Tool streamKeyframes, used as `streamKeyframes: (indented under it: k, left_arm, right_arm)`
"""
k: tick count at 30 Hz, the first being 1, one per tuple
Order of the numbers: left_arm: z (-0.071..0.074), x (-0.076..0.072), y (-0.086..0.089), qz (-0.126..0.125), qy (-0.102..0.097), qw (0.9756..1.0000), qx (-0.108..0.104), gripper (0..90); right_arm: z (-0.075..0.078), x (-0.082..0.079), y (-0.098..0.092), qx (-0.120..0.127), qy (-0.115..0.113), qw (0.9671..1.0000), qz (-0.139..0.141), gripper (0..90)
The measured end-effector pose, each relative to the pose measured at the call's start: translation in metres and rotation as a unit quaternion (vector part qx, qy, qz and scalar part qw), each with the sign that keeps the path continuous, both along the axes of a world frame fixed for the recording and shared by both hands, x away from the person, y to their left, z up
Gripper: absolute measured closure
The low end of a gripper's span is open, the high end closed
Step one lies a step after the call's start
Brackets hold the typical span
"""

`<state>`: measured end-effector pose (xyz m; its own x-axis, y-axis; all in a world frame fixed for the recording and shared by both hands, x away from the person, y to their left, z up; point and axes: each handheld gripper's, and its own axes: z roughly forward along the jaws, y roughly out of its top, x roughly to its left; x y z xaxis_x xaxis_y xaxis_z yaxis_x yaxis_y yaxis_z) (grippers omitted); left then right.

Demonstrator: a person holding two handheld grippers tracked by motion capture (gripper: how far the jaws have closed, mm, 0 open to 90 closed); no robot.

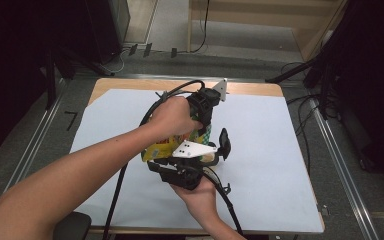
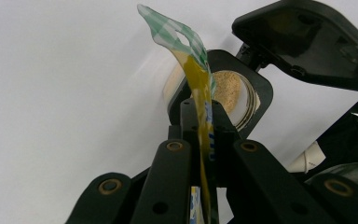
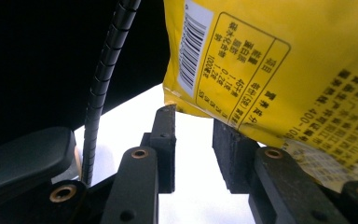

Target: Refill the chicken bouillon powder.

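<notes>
the yellow plastic snack pouch with a green-and-white checked top seam hangs above the middle of the white sheet that covers the wooden desk, nearer the desk's near edge than its far one, held up off the surface between the two tools. the left gripper comes down from above and its black jaws are pressed together on the pouch's thin edge, so that the film runs straight up between the pads and curls over at the checked tip. the right gripper sits below and just on the near side of the pouch, its jaws apart with a clear gap between them; the pouch's lower corner rests against the tip of one jaw and passes in front of the other, but nothing is pinched. so the pouch's long axis runs roughly up and down from the left gripper's grip, and its free bottom edge lies right above the right gripper's mouth: that hand is the nearer one to take the corner, and i judge a short rise would bring the seam between its pads. the back of the pouch carries a black barcode, a boxed table of small east asian characters, and a number beginning "400-100".
</notes>
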<state>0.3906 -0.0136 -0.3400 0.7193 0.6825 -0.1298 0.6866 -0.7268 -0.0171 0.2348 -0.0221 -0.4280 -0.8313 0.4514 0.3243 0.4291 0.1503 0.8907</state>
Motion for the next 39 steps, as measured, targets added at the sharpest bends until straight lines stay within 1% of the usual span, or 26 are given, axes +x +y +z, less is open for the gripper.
streamKeyframes:
  k: [6,8,13,19,24,30,32,33,36,37,39]
  left_arm:
    - [0.000,0.000,-0.002,-0.001,0.000,1.0000,0.002,88.9]
    - [-0.001,0.000,-0.002,0.000,-0.001,1.0000,0.001,88.9]
    - [-0.001,0.000,-0.002,-0.002,0.001,1.0000,0.001,88.9]
    - [-0.001,0.000,-0.002,-0.005,0.002,1.0000,-0.001,88.9]
    - [-0.002,-0.001,-0.001,-0.003,0.006,0.9999,-0.010,88.9]
    - [-0.001,-0.004,0.002,-0.007,0.000,0.9998,-0.021,88.9]
    - [-0.001,-0.007,0.002,-0.014,-0.007,0.9996,-0.022,88.9]
    - [-0.001,-0.008,0.001,-0.015,-0.006,0.9996,-0.023,88.9]
    - [0.000,-0.011,0.001,-0.015,-0.017,0.9995,-0.023,89.1]
    - [0.000,-0.011,0.002,-0.021,-0.016,0.9994,-0.020,89.2]
    - [0.000,-0.011,0.003,-0.019,-0.018,0.9994,-0.024,89.2]
  right_arm:
    - [0.001,-0.001,0.000,0.000,0.002,1.0000,0.000,71.4]
    - [0.001,0.000,-0.001,-0.001,-0.002,1.0000,0.001,71.4]
    - [0.002,0.000,-0.001,-0.001,-0.002,1.0000,0.000,71.5]
    - [0.002,0.000,-0.001,-0.003,-0.002,1.0000,0.001,71.5]
    - [0.000,0.001,0.000,-0.007,0.000,1.0000,0.002,71.1]
    - [-0.003,0.000,0.001,-0.010,0.002,0.9999,0.006,70.9]
    - [-0.004,0.000,0.002,-0.013,-0.002,0.9999,0.006,70.6]
    - [-0.005,0.000,0.002,-0.014,-0.003,0.9999,0.006,70.5]
    - [-0.006,0.000,0.003,-0.015,-0.004,0.9998,0.008,69.3]
    - [-0.006,0.000,0.003,-0.016,-0.004,0.9998,0.009,69.1]
    - [-0.007,0.000,0.004,-0.016,-0.006,0.9998,0.009,68.8]
